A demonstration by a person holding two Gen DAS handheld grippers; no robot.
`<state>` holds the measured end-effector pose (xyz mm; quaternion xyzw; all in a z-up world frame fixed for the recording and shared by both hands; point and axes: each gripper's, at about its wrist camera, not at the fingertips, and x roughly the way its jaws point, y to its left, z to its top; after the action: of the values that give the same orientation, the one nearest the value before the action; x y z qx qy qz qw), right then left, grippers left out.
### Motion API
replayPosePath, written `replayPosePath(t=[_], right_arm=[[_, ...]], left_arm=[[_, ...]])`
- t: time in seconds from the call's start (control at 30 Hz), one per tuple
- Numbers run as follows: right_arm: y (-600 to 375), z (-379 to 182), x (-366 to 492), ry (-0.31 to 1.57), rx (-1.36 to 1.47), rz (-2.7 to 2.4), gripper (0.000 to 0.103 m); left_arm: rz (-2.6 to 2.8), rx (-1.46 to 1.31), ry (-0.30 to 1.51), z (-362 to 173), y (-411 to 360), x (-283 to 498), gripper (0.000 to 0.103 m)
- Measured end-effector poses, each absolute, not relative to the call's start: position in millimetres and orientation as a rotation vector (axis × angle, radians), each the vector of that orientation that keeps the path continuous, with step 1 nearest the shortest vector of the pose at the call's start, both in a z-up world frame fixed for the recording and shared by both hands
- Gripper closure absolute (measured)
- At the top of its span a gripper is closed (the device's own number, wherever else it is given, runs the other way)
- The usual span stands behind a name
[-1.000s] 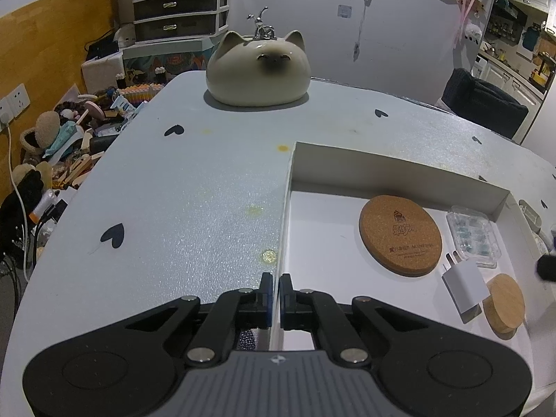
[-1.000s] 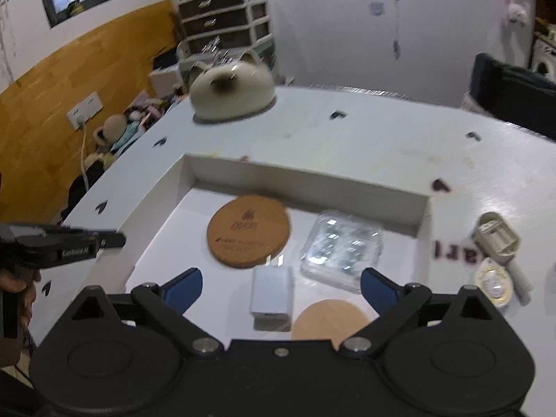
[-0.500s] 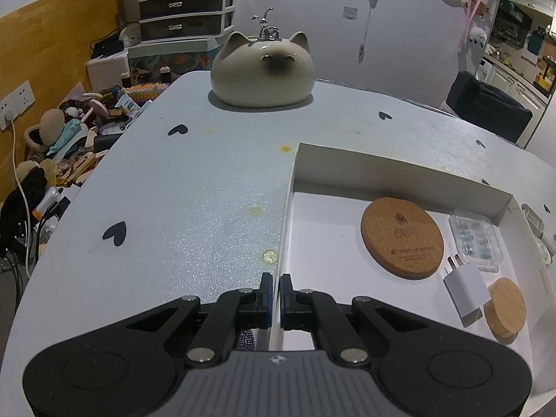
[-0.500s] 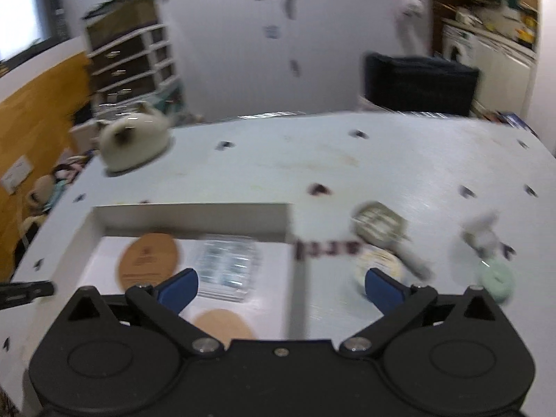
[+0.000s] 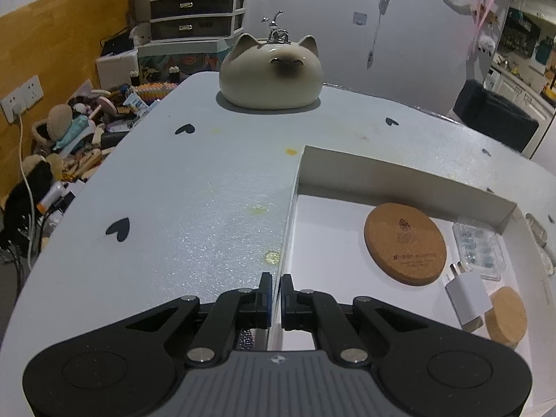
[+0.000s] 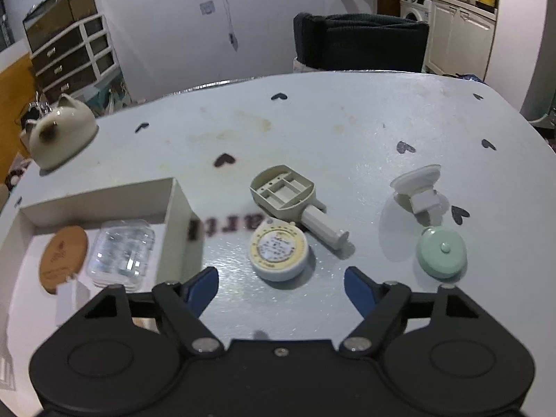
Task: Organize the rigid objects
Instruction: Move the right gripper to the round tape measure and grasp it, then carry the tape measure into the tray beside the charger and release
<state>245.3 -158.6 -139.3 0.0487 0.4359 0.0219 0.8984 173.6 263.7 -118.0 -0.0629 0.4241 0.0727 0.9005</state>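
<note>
My left gripper (image 5: 276,285) is shut on the left wall of the white box (image 5: 290,215). The box holds a cork coaster (image 5: 405,243), a clear plastic case (image 5: 477,246), a white charger (image 5: 465,295) and a small wooden lid (image 5: 509,316). My right gripper (image 6: 281,286) is open and empty above the table, just short of a round yellow-rimmed tape measure (image 6: 278,252). Behind the tape measure lies a beige plastic holder (image 6: 288,198). To the right are a white suction cup (image 6: 417,187) and a mint-green round case (image 6: 441,252). The box (image 6: 179,215) is at the left in the right wrist view.
A ceramic cat-shaped pot (image 5: 271,71) stands at the far end of the pale heart-patterned table (image 5: 173,191). Clutter lies on the floor past the table's left edge (image 5: 69,146). A dark chair (image 6: 359,41) stands behind the table.
My right gripper has swung right, from over the box to over the loose items on the table. My left gripper has kept its hold on the box wall.
</note>
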Motion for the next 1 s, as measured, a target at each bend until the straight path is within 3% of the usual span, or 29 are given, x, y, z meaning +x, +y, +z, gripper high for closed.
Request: replayPosePath(t=[0.2,0.4,1.0], right_arm=[[-157.8,-151.7,261.8,0.922,0.108,0.091,0.028],[-154.6,-160.3,278.3,0.943,0.108,0.111,0.046],[-153.3,-169.6,278.3,0.957,0.06,0.119,0.05]], left_arm=[[0.175,-0.137,0.866,-118.2,262.0,171.2,0.099],[0.189,-0.118,0.879,-116.9,258.6,173.4,0.099],[0.227,-0.137,0.876,-116.6,255.8,173.1,0.098]])
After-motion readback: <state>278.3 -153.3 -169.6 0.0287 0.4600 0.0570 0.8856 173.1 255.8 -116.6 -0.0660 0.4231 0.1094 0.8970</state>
